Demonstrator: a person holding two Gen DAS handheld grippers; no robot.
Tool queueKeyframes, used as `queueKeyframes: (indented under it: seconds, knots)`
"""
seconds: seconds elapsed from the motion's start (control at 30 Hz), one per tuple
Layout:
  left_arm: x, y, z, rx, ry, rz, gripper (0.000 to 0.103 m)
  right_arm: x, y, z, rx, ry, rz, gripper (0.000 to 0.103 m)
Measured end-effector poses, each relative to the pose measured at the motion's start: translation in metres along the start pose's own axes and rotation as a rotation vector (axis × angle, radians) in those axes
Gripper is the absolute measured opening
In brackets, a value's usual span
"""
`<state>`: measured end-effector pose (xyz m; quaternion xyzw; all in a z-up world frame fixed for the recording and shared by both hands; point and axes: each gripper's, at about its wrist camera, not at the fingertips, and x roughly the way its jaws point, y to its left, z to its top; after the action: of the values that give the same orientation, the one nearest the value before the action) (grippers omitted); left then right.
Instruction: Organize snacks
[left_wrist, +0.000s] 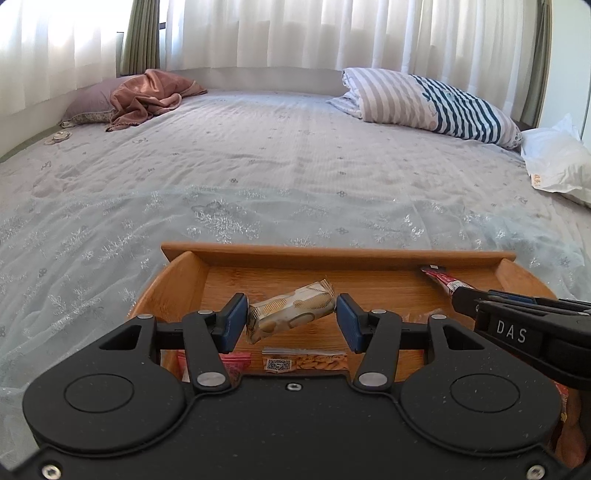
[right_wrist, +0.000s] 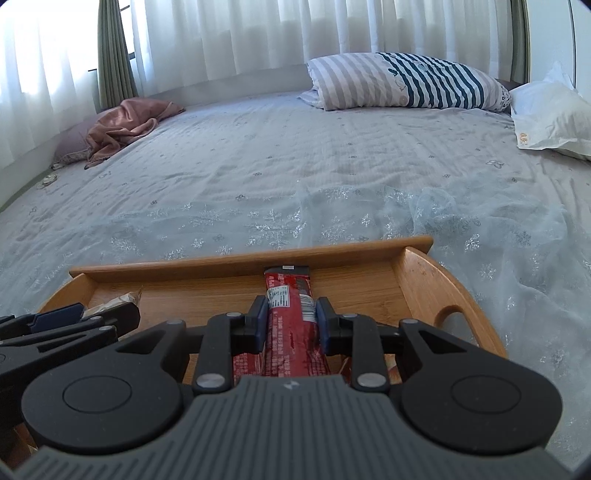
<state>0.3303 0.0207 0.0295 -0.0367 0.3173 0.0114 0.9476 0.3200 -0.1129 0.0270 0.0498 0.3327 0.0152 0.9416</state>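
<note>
Now my left gripper grasps the beige snack crosswise over the wooden tray, my right gripper clamps the red stick pack, nose at twelve o'clock against the far wall, for side-by-side placing

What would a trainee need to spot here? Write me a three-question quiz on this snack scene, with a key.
1. True or false: the left gripper holds the cream-and-gold wrapped snack bar over the rectangular wooden tray.
2. What does the right gripper hold? A) long red snack packet B) striped pillow C) nothing
3. Fill in: the tray rests on the ____.

Key: 1 true; 2 A; 3 bed.
</note>
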Motion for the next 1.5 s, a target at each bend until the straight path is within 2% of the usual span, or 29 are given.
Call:
queueKeyframes:
  seconds: [0.47,0.57,0.63,0.73,0.83,1.0,1.23,1.5]
  knots:
    - [0.014,0.0,-0.006,0.005,0.02,0.0,0.051,0.006,-0.001,-0.008,-0.012,-0.008,0.021,0.037]
    - [0.013,-0.001,-0.006,0.013,0.022,0.005,0.056,0.004,-0.001,-0.008,-0.007,-0.013,0.025,0.037]
    - [0.012,-0.001,-0.006,0.018,0.024,0.007,0.062,0.001,-0.001,-0.008,-0.001,-0.023,0.025,0.053]
    - [0.007,-0.001,-0.006,0.017,0.027,0.005,0.071,-0.007,-0.003,-0.008,0.005,-0.038,0.037,0.06]
    - [-0.004,0.0,-0.007,0.021,0.009,-0.007,0.083,-0.019,-0.005,-0.007,0.004,-0.058,0.047,0.063]
    - [-0.026,0.003,-0.009,0.043,0.004,-0.002,0.09,-0.044,-0.012,-0.008,-0.001,-0.095,0.054,0.07]
    - [-0.066,0.01,-0.023,0.041,-0.011,-0.012,0.095,-0.085,-0.024,-0.025,0.013,-0.127,0.074,0.075]
    - [-0.117,0.015,-0.054,0.029,-0.033,-0.017,0.096,-0.134,-0.028,-0.058,-0.032,-0.175,0.083,0.08]
